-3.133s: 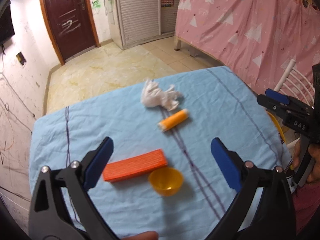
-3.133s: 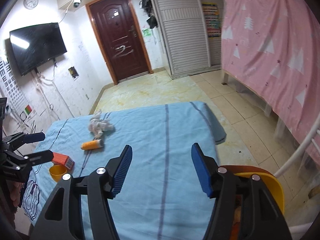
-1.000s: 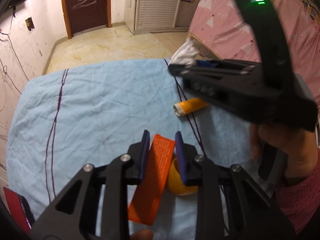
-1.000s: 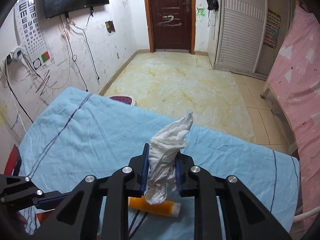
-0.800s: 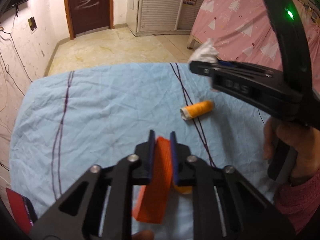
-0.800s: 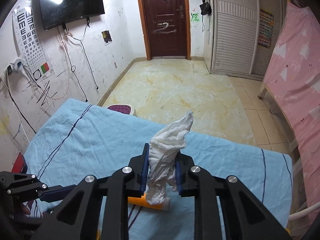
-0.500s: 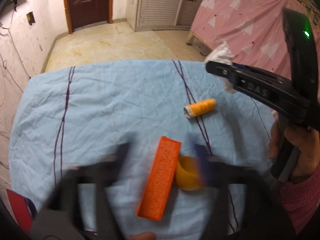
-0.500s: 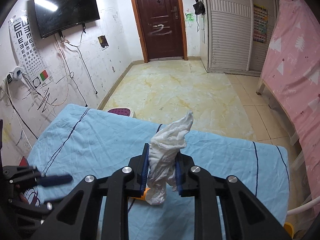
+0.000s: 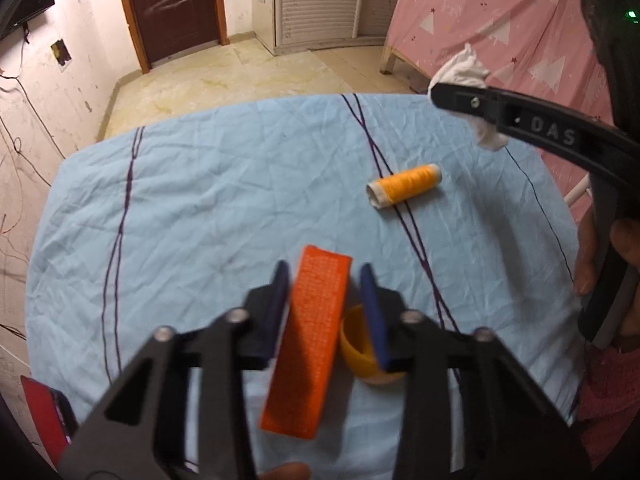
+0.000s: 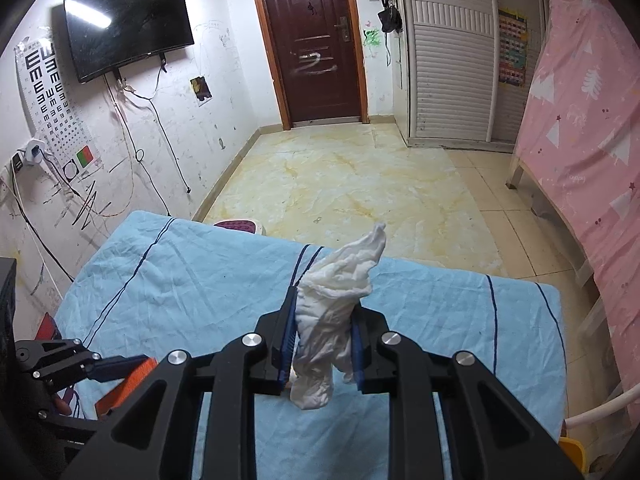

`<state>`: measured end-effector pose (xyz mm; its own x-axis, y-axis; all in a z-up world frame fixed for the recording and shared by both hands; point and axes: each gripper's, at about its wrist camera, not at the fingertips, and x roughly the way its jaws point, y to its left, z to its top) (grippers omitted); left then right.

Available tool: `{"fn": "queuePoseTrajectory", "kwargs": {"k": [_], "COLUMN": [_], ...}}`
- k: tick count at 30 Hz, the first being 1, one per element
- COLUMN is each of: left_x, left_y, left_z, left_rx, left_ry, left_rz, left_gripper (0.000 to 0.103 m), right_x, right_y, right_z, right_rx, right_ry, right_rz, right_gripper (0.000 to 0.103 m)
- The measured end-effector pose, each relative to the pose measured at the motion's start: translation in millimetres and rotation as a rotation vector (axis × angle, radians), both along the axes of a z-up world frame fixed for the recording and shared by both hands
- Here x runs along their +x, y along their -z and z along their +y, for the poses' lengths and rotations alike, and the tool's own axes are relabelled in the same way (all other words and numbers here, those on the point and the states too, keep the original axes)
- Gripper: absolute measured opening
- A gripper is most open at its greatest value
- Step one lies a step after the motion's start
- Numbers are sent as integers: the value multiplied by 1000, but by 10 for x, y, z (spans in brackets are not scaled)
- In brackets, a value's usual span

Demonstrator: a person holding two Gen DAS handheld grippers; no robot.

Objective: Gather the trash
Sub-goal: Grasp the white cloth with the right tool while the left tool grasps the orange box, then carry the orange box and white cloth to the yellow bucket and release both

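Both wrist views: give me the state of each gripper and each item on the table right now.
right gripper: shut on the crumpled tissue, held clear above the table.
left gripper: jaws just closing around the orange box; contact unclear.
orange box: tilted.
yellow cup: behind the box, open mouth showing.
thread spool: lying on its side, untouched.

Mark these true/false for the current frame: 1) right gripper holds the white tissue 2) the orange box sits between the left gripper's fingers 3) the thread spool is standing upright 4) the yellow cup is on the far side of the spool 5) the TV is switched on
1) True: the right gripper is clamped on the white tissue.
2) True: the orange box lies between the left gripper fingers, which have just been closing.
3) False: the thread spool lies on its side.
4) False: the yellow cup is nearer, beside the box.
5) False: the TV screen is dark.
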<state>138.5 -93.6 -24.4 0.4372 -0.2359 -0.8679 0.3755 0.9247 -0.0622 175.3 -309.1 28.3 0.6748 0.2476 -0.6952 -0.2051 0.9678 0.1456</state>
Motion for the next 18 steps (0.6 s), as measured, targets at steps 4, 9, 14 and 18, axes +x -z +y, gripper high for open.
{"fn": "queuePoseTrajectory", "kwargs": {"k": [4, 9, 14, 18], "left_x": [-6, -4, -37, -26], "left_y": [-32, -190, -388, -380], "left_z": [1, -25, -106, -209], "left_rx": [-2, -12, -17, 38], "left_ry": [-2, -9, 3, 9], "left_rz": [-20, -59, -109, -98], "left_gripper": [24, 24, 23, 23], "right_x": [-103, -307, -547, -694], "right_y": [-76, -181, -256, -231], "right_z": [-87, -243, -507, -720], "right_rx": [11, 12, 36, 49], "right_ry": [12, 34, 79, 116], "right_rz": [-24, -61, -99, -101], "right_gripper": [16, 16, 16, 16]}}
